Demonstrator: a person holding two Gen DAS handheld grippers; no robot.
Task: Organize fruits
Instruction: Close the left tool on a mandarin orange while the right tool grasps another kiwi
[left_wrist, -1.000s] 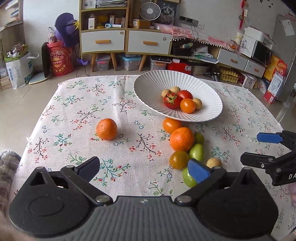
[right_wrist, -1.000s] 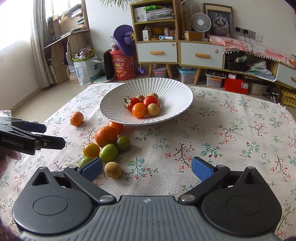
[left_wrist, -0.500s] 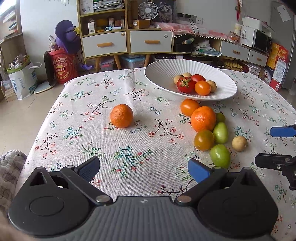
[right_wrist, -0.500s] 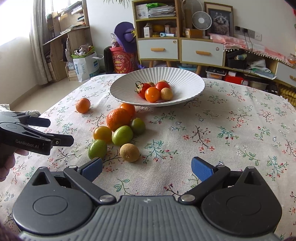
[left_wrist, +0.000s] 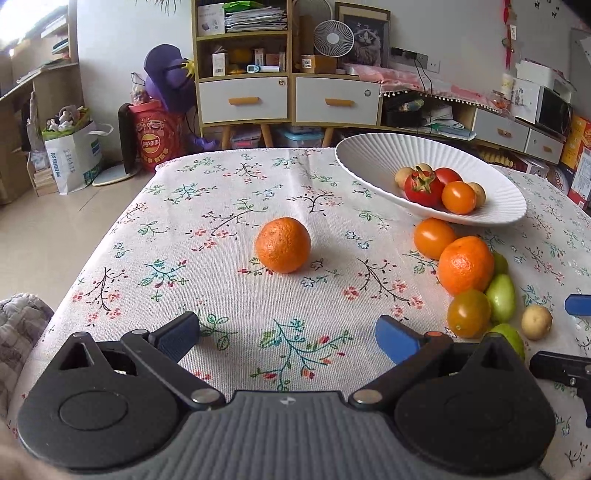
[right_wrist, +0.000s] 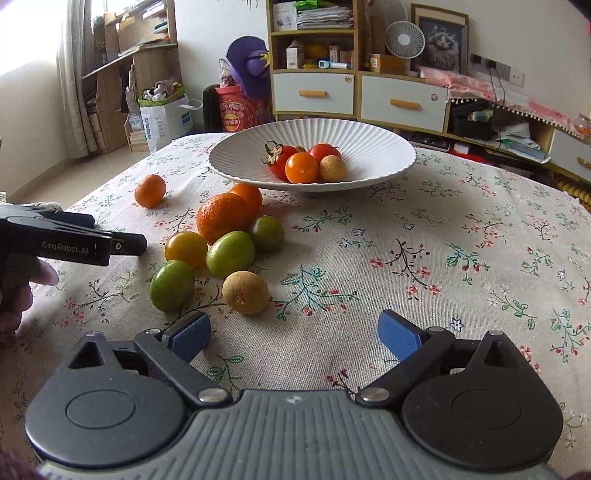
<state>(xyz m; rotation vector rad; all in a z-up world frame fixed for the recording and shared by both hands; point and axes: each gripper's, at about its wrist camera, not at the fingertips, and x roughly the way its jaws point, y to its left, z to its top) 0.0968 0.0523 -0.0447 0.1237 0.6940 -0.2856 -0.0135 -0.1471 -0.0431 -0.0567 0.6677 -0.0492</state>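
A white ribbed bowl (left_wrist: 369, 162) (right_wrist: 369, 147) holds red tomatoes, an orange tomato and small tan fruits. A lone mandarin (left_wrist: 283, 244) (right_wrist: 150, 190) lies on the floral cloth straight ahead of my open, empty left gripper (left_wrist: 288, 334). A cluster in front of the bowl has a big orange (left_wrist: 466, 264) (right_wrist: 222, 218), an orange tomato (left_wrist: 434, 238), green tomatoes (right_wrist: 230, 253), a yellow tomato (right_wrist: 185, 248) and a tan kiwi-like fruit (right_wrist: 245, 292). My right gripper (right_wrist: 295, 334) is open and empty, just short of the tan fruit.
The table's left edge (left_wrist: 92, 254) drops to the floor. Shelves and drawers (left_wrist: 288, 96) stand behind the table. The left gripper also shows in the right wrist view (right_wrist: 122, 242), beside the cluster.
Both grippers have dropped lower and moved closer to the fruit. The lone mandarin now sits centred ahead of the left gripper; the tan fruit is nearer the right one.
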